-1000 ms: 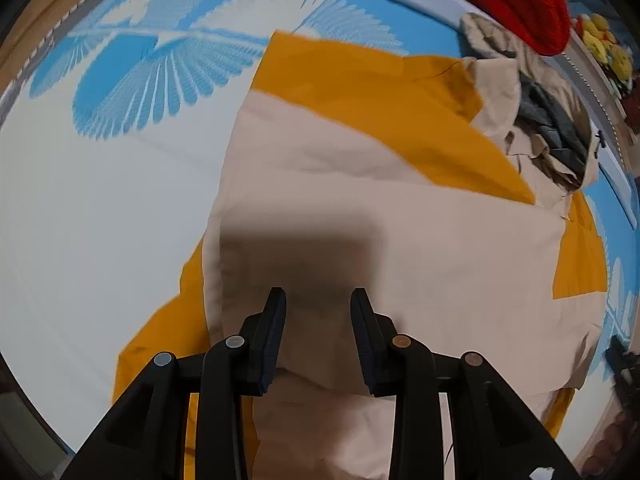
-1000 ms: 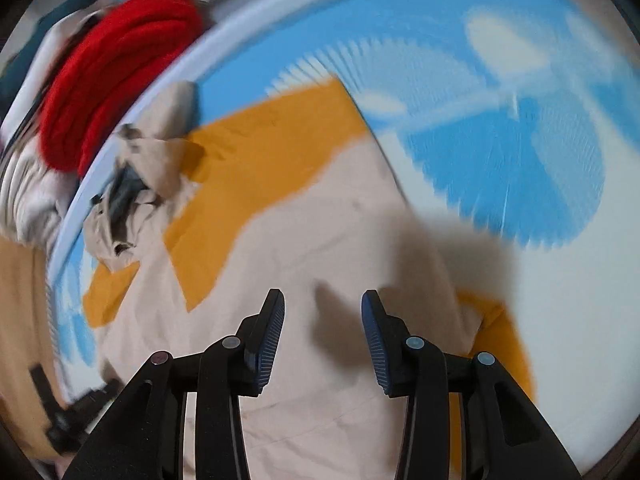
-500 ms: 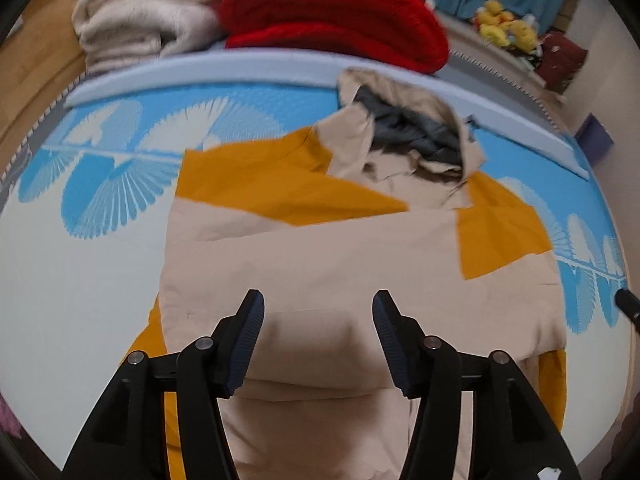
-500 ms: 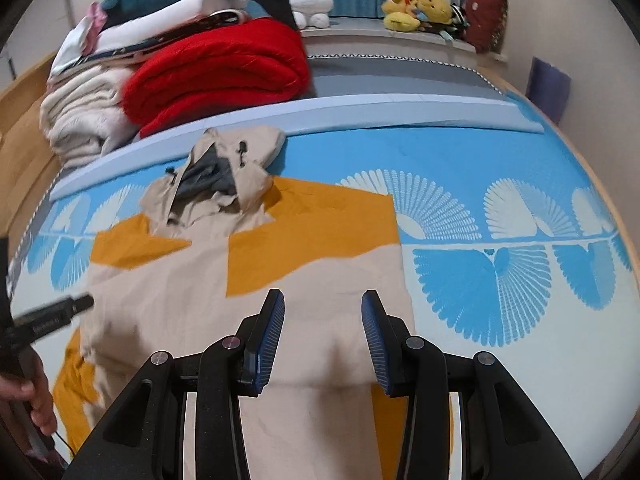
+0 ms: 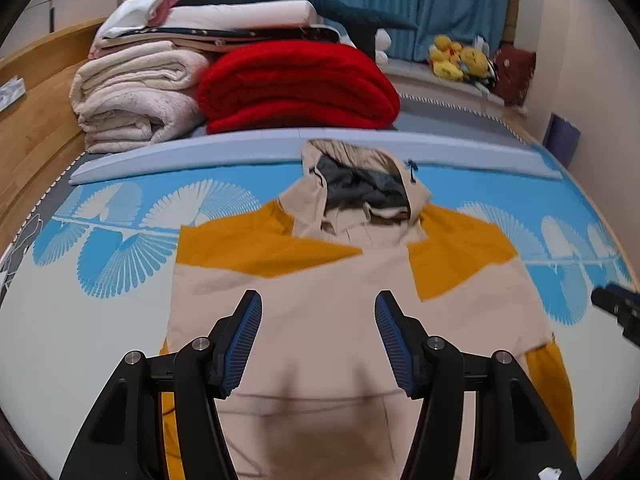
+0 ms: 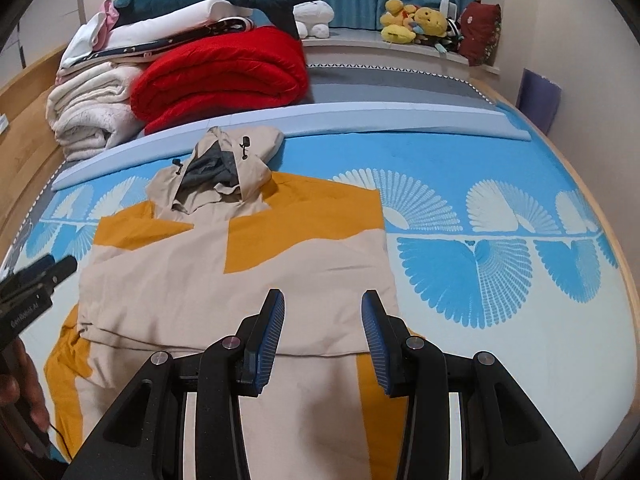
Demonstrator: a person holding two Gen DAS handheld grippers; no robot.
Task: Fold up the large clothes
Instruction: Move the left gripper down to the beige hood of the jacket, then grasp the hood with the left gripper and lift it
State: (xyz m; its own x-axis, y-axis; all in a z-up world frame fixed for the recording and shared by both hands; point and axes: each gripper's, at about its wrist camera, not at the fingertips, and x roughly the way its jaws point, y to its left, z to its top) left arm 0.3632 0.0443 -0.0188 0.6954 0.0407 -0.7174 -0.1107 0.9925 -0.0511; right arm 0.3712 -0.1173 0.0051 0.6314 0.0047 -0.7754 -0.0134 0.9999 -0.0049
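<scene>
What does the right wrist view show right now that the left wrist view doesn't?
Only the right wrist view: a hand holding the left tongs, and the white plush in full. Only the left wrist view: the right tongs at its right edge. Both: the beige and orange hooded jacket flat on the blue patterned mat, the red blanket, and both tongs open, holding nothing.

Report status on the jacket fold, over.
Left gripper and right gripper open, both empty. Jacket flat on mat, sleeves folded in, hood up top. Nothing obstructing.
</scene>
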